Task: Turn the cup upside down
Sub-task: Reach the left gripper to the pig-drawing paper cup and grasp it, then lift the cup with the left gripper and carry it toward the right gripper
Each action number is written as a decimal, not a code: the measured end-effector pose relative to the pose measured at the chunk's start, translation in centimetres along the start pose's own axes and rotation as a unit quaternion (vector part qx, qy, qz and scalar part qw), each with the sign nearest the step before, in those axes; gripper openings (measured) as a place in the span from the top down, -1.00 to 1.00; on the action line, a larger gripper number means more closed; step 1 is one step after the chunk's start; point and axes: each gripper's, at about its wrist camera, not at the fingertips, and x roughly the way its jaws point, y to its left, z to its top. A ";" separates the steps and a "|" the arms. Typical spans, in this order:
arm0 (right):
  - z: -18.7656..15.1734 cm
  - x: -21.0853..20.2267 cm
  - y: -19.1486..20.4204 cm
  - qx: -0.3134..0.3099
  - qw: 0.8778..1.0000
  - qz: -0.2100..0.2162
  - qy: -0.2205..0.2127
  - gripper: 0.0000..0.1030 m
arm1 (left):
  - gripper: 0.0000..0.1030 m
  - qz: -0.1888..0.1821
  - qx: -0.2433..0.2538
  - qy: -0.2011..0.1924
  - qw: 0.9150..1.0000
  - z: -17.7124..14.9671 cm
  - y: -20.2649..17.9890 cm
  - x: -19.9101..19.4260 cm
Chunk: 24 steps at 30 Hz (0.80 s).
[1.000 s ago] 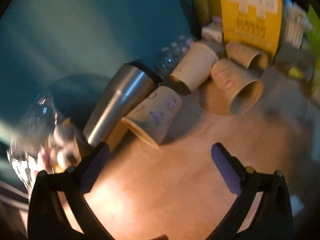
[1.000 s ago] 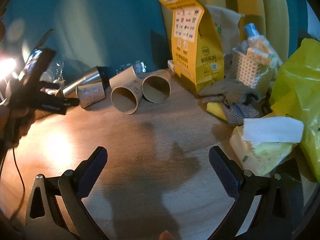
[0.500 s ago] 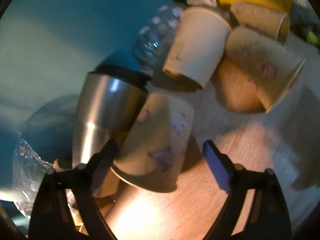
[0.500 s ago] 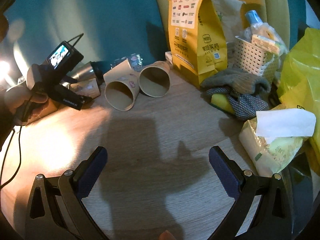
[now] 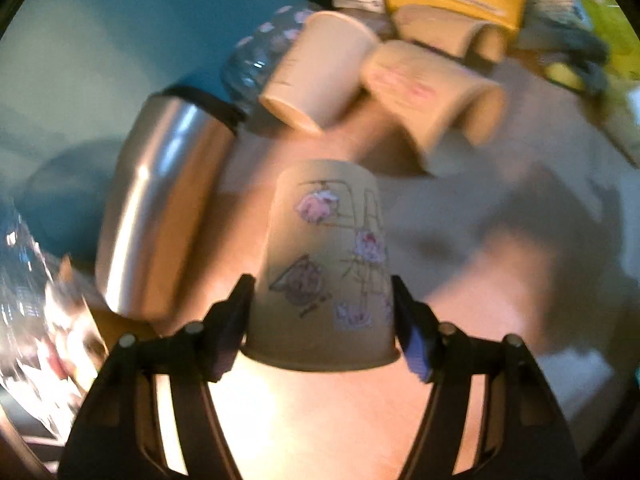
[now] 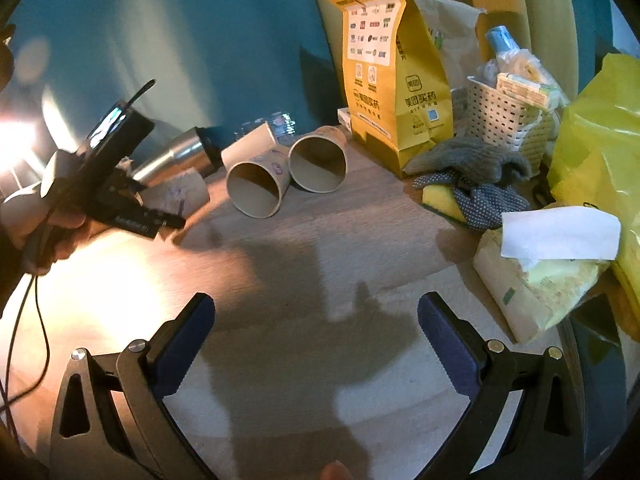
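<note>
Left gripper (image 5: 322,308): both pads press the sides of the printed paper cup (image 5: 326,264), clamped near its rim; in the right wrist view the same tool (image 6: 104,184) sits at the far left of the table, held in the person's hand (image 6: 48,232).
Printed paper cup: beige with pink and grey drawings; its wide rim points toward the left camera and its closed base points away, toward the clutter. In the right wrist view it (image 6: 180,196) lies nearly on its side at the tip of the left tool. Whether it touches the table I cannot tell.
Right gripper (image 6: 316,320): fingers spread wide, nothing between them, hovering over bare wooden tabletop (image 6: 320,248).
Steel tumbler (image 5: 160,216): on its side just left of the held cup, black end toward the teal wall.
Other paper cups: three lie tipped over behind the held cup; in the right wrist view two show open mouths (image 6: 256,188) (image 6: 318,160) and one (image 6: 250,146) rests behind them.
Plastic bottle (image 5: 256,60): clear, behind the cups by the wall.
Yellow paper bag (image 6: 384,64): upright at the back, just right of the cups.
Right-side clutter: white basket (image 6: 504,116), grey gloves (image 6: 472,164) over a yellow sponge (image 6: 438,198), tissue pack (image 6: 548,264), yellow plastic bag (image 6: 600,140).
Focus: left wrist view is motion-blurred.
</note>
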 end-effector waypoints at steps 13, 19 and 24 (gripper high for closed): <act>-4.3 -5.4 1.0 -0.024 0.999 0.037 0.003 -0.99 | -0.29 -0.145 -0.191 -0.052 0.969 -13.9 -10.4 -8.6; -6.7 -7.1 2.2 -0.050 0.997 0.054 0.019 -0.99 | -0.29 -0.217 -0.316 -0.078 0.920 -19.8 -14.0 -9.2; -7.4 -8.7 2.7 -0.065 0.996 0.053 0.018 -0.99 | -0.29 -0.241 -0.394 -0.091 0.882 -23.8 -15.0 -9.5</act>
